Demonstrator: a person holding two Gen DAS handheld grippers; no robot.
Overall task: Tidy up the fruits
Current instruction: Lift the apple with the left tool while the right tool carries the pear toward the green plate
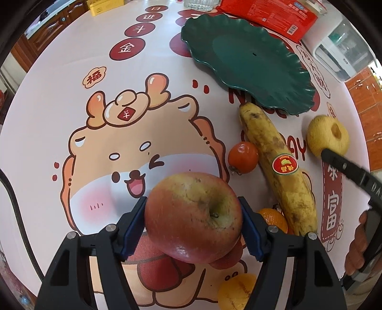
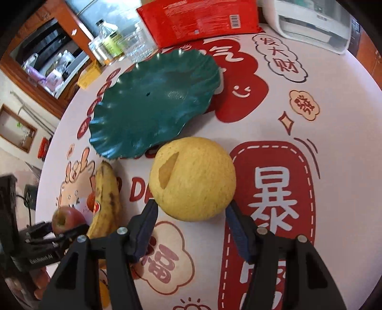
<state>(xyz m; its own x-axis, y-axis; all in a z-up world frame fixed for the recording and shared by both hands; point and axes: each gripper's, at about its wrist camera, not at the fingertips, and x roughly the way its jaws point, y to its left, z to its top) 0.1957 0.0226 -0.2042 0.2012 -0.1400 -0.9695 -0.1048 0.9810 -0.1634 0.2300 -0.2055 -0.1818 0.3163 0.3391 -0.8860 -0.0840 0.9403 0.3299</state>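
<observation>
- Apple [image 1: 193, 218] first: we are gripping the red-and-green apple with our left gripper [image 1: 193, 226], its blue pads [image 1: 132, 229] pressing on both sides, stem hollow facing the camera.
- We are also seeing that apple in the right wrist view, small at far left [image 2: 64, 219], clamped in the left gripper's black fingers [image 2: 59, 235].
- We are holding the right gripper [image 2: 191, 214] around the lower part of the yellow pear [image 2: 193, 178]; its fingers are sitting at the fruit's two sides, but we cannot tell whether they are pressing on it.
- Ahead of the left gripper and to its right, the spotted banana [image 1: 279, 167] is lying lengthwise on the printed tablecloth [image 1: 71, 95], with a small tomato [image 1: 243, 157] touching its left side.
- Just right of the left gripper's right finger, an orange [image 1: 274, 219] is peeking out against the banana's near end; another yellow-orange fruit [image 1: 237, 291] is lying below the gripper.
- Beyond the banana's far tip, the green scalloped plate [image 1: 250, 54] is sitting bare; from the right gripper it is lying ahead and to the left [image 2: 152, 100], just past the pear.
- Behind the plate, a red package [image 2: 198, 21] is lying flat.
</observation>
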